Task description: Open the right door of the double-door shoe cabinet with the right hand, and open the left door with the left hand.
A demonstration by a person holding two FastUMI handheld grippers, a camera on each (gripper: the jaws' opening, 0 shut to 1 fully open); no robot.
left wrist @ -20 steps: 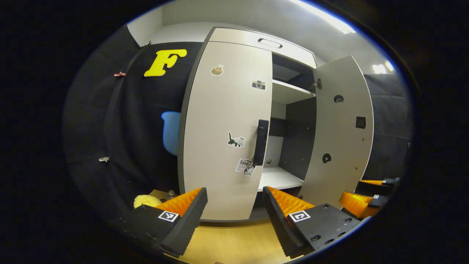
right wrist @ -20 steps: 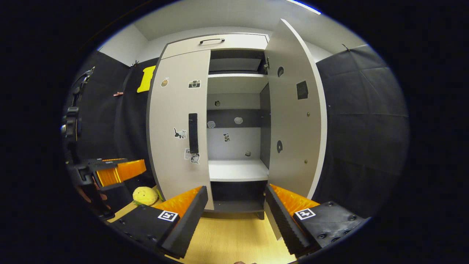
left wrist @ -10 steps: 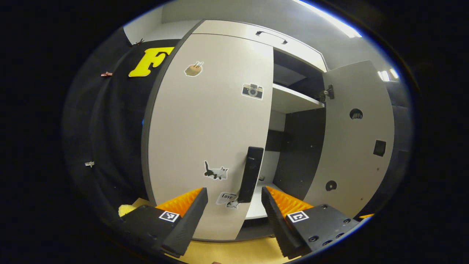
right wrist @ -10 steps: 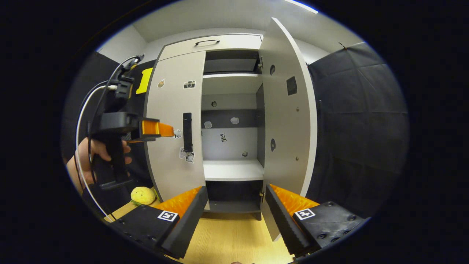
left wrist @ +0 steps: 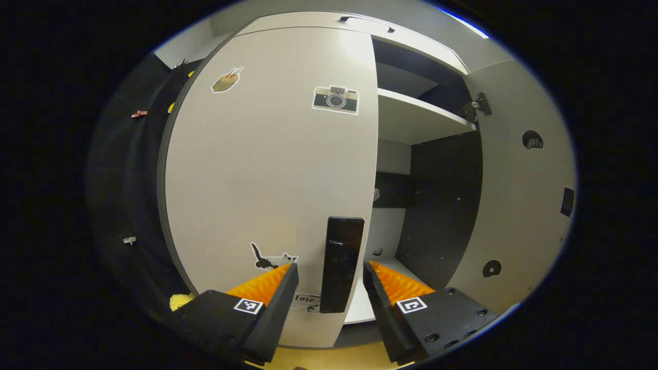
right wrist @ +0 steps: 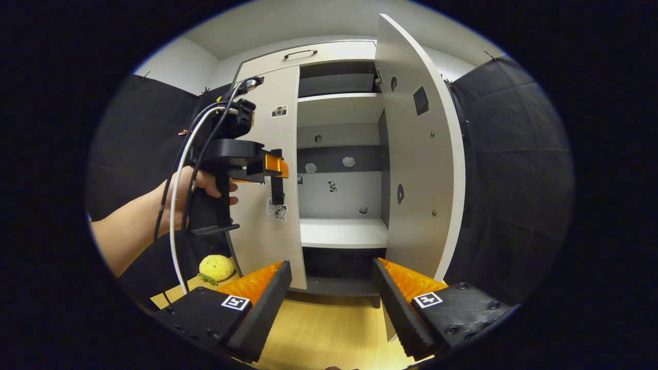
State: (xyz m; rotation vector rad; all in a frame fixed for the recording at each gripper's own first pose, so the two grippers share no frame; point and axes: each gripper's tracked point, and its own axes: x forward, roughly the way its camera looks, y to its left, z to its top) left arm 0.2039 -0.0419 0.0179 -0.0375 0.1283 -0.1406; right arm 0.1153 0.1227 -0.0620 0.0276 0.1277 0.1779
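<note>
Left gripper view: left gripper (left wrist: pixel 327 288) is spread wide with the black vertical handle (left wrist: pixel 340 270) of the left door (left wrist: pixel 267 174) standing between its fingers, neither finger pressing on it as far as can be seen. Fingers sit one to each side of the handle's lower part, which I read as lining up for a pinch across its width so the door can be pulled outward on its hinge. Left door is closed flush against the cabinet; stickers on its face (camera, cat) are plain to see. Right door (left wrist: pixel 519 195) is already swung out, its inner face and hinge (left wrist: pixel 475 107) showing, with shelf (left wrist: pixel 416 115) and dark interior exposed. Right gripper view: right gripper (right wrist: pixel 331 300) hangs back from the cabinet, fingers apart and holding nothing, low over the wooden floor (right wrist: pixel 329 334); judged to be parked clear since its door (right wrist: pixel 421 154) stands fully open. From this side the left gripper (right wrist: pixel 280 167) shows held by a hand (right wrist: pixel 198 192), its tips up at the left door's handle (right wrist: pixel 277 192); whether they touch it I cannot tell here. A yellow plush toy (right wrist: pixel 217 267) lies on the floor beside the cabinet's left foot, out of the door's likely swing path only marginally; a point to watch. Step in hand: closing on the left handle. Task judged roughly half done.
</note>
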